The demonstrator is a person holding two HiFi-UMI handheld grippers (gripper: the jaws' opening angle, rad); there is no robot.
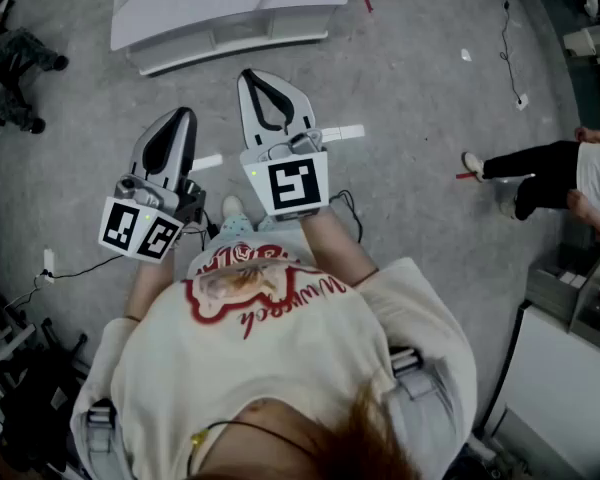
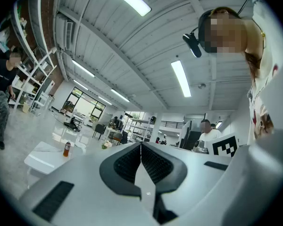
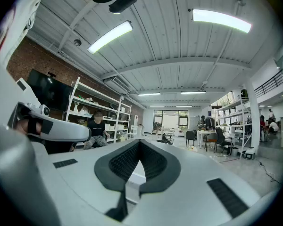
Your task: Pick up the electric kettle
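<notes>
No electric kettle shows in any view. In the head view, my left gripper (image 1: 179,118) and right gripper (image 1: 250,76) are held side by side in front of my chest over the grey floor. Both point forward, toward a white table (image 1: 230,13). Each has its jaws together and nothing between them. The left gripper (image 2: 141,144) shows its dark ribbed pads meeting at the tip in its own view, aimed across an open workshop. Seen in the right gripper view, the right gripper (image 3: 139,141) is shut the same way, with the left gripper's body at that view's left edge.
A small bottle (image 2: 66,149) stands on a white table (image 2: 42,157) in the left gripper view. Someone's legs (image 1: 535,173) are at the right of the floor, another person (image 1: 15,58) sits far left. Cables (image 1: 505,38) trail over the floor. Shelving (image 3: 96,112) lines the left wall.
</notes>
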